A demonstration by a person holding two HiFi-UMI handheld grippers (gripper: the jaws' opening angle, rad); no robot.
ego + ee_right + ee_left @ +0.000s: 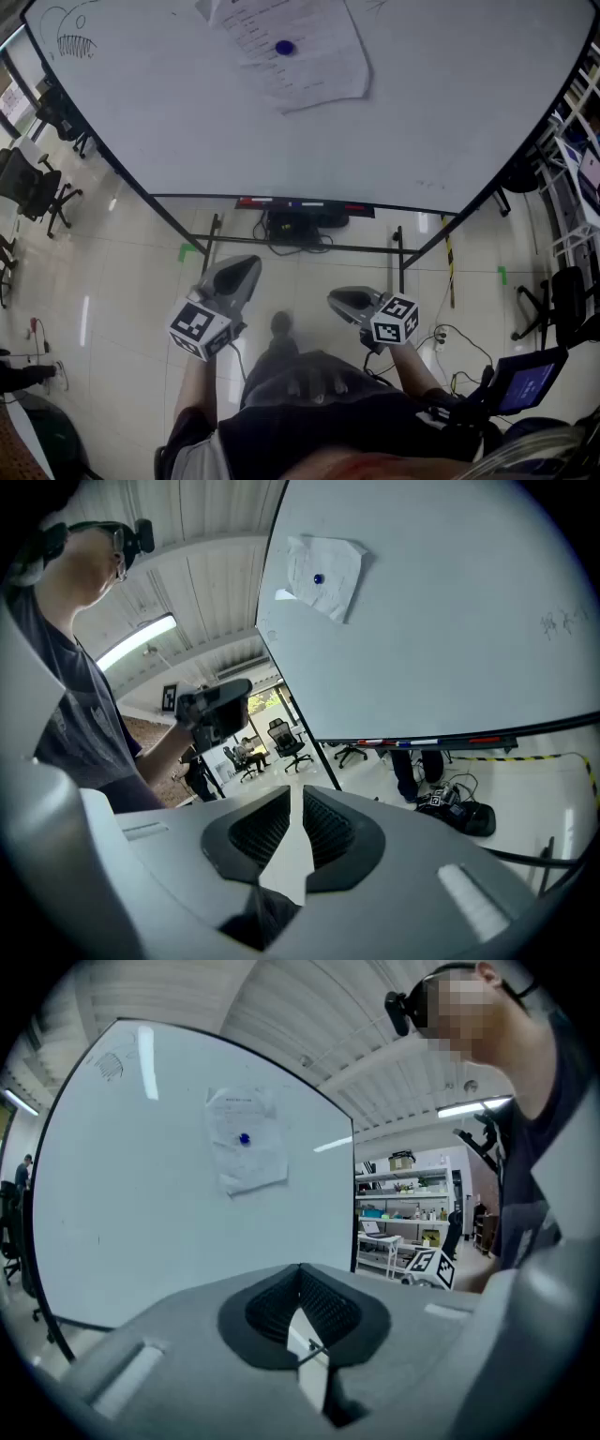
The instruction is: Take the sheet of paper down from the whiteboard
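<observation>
- My grey plastic left gripper (246,267) hangs low in front of me. Its jaws are pressed together with nothing between them.
- My grey plastic right gripper (336,302) hangs just beside it. Its jaws are parted by a slim crack, and it is empty too.
- Neither one touches anything, so I judge the task to be at its start, with the reach up not yet made.
- Beyond them stands the large black-framed whiteboard (375,141), well apart from both grippers.
- The white printed sheet of paper (309,66) sits high on the board, pinned near its middle by a small round blue magnet (284,47).
- The sheet looks creased and hangs a little askew, its lower edge lifting off the board.
- Next I would raise a gripper to it, spread the jaws and pinch that loose lower edge. The magnet probably has to come off first, or the paper may tear.
</observation>
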